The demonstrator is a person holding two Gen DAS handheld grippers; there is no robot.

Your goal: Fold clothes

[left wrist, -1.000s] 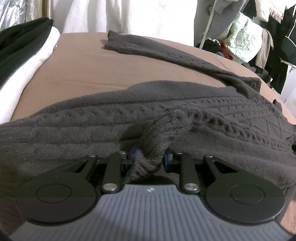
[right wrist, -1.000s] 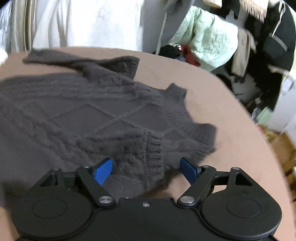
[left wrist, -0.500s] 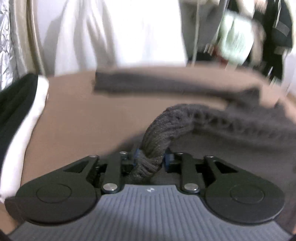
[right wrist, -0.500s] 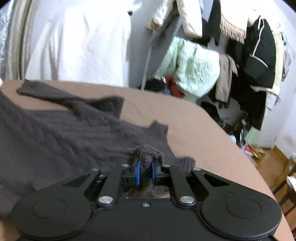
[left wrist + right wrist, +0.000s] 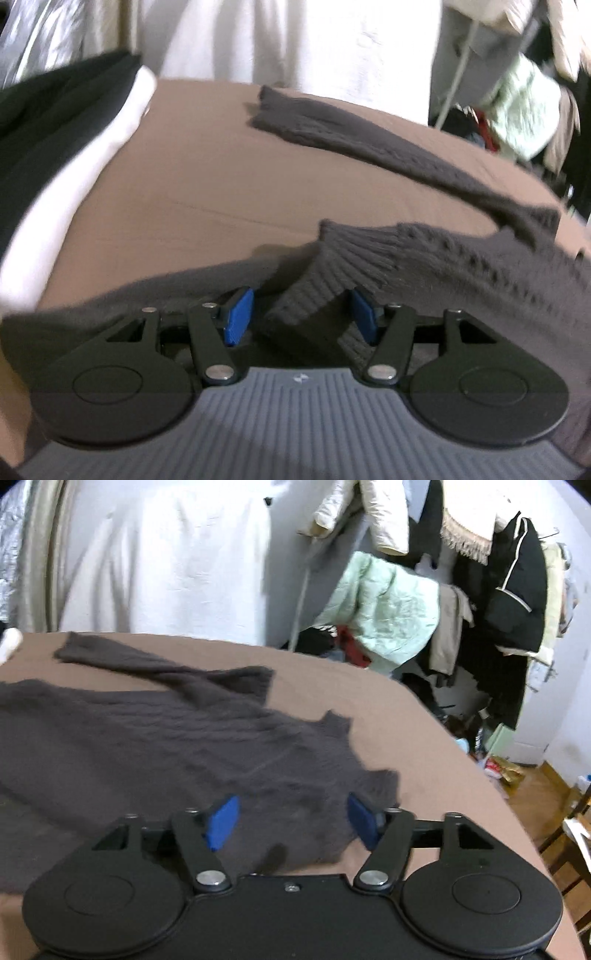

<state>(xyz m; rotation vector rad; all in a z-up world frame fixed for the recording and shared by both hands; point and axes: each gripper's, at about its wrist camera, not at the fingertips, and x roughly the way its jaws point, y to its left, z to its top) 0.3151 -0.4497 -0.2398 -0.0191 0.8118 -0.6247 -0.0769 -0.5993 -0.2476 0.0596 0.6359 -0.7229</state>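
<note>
Brown bed fills both views, white sheet behind, crowded clothes rack far right. Dark sweater spread flat ahead of both tools. Left tool: blue pads apart, ribbed hem lying loose between them, folded back over body, not pinched. Sleeve stretches diagonally ahead of left tool. Stack of black and white cloth far left. Right tool: pads apart, above sweater edge, nothing gripped.
</note>
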